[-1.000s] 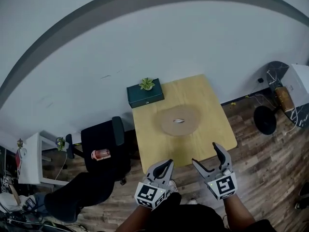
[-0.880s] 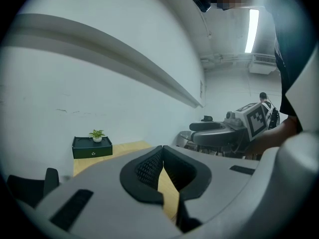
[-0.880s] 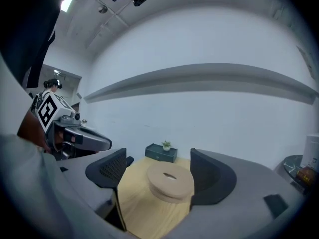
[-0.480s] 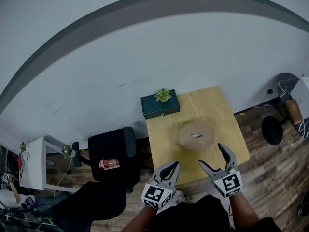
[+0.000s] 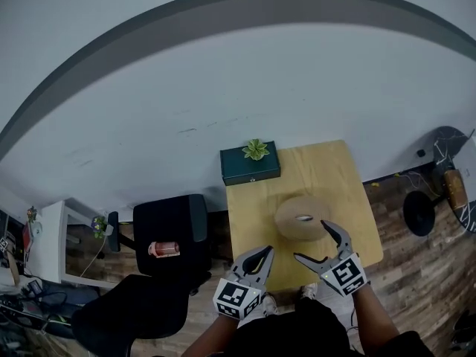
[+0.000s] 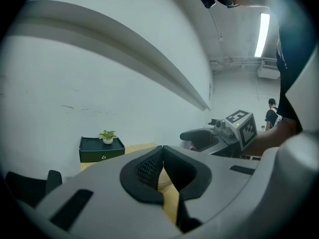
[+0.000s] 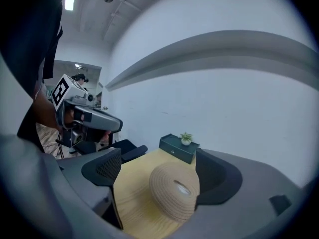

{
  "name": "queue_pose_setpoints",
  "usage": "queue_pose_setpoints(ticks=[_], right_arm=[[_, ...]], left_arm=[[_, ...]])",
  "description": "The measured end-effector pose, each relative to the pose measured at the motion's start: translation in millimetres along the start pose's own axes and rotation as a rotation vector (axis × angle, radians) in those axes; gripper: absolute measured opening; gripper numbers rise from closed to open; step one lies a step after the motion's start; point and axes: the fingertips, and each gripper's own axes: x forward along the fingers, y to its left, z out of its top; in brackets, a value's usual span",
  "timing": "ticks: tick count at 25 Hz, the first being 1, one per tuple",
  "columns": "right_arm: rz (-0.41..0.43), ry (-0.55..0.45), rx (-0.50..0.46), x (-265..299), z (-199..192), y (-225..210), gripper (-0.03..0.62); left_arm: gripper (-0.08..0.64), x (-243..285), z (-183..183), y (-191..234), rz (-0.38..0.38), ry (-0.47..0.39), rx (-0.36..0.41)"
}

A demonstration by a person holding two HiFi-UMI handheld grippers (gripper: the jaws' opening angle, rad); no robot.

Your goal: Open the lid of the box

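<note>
Pale wall (image 5: 223,88) with one grey band across it rises behind the square wooden tabletop (image 5: 335,177) in front of you. Your right hand-held gripper (image 5: 311,240) has its jaws spread wide, and they have just been opening. The round box (image 5: 301,216) shows between them in the right gripper view, with neither black ribbed pad pressing on it. Your left hand-held gripper (image 5: 264,253) has its jaws brought together, tips meeting, with nothing held. It hovers to the near left of the round box, over the tabletop.

The round box is low and tan, ringed with fine ridges like coiled card. Its lid (image 7: 169,178) is on, with one small metallic pull (image 5: 303,217) at the centre. The box sits toward the near side of the tabletop, and only bare wood lies between it and your two grippers.

Behind the round box and to its left, at the far corner, lies one dark green oblong case (image 5: 250,168). It carries one small potted plant (image 5: 256,149). Further left of the round box, off the tabletop, one black chair (image 5: 167,225) stands on the wood-plank floor (image 5: 416,274).
</note>
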Motion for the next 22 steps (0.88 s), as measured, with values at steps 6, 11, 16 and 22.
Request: queue_pose_setpoints(ticks=[6, 11, 16, 22], right_arm=[[0.115, 0.131, -0.054, 29.4, -34.1, -7.9, 0.511], [0.246, 0.298, -0.143, 49.4, -71.5, -9.7, 0.522], [0.347, 0.439, -0.239, 69.0, -106.3, -9.2, 0.534], [0.431, 0.582, -0.249, 84.8, -131.3, -9.1, 0.532]], left_arm=[[0.018, 11.9, -3.7, 12.0, 0.059, 0.016, -0.031], [0.018, 18.6, -9.2, 26.5, 0.12, 0.028, -0.058], [0.018, 23.2, -12.8, 31.5, 0.148, 0.043, -0.088], [0.018, 26.0, -19.6, 36.0, 0.169, 0.066, -0.096]])
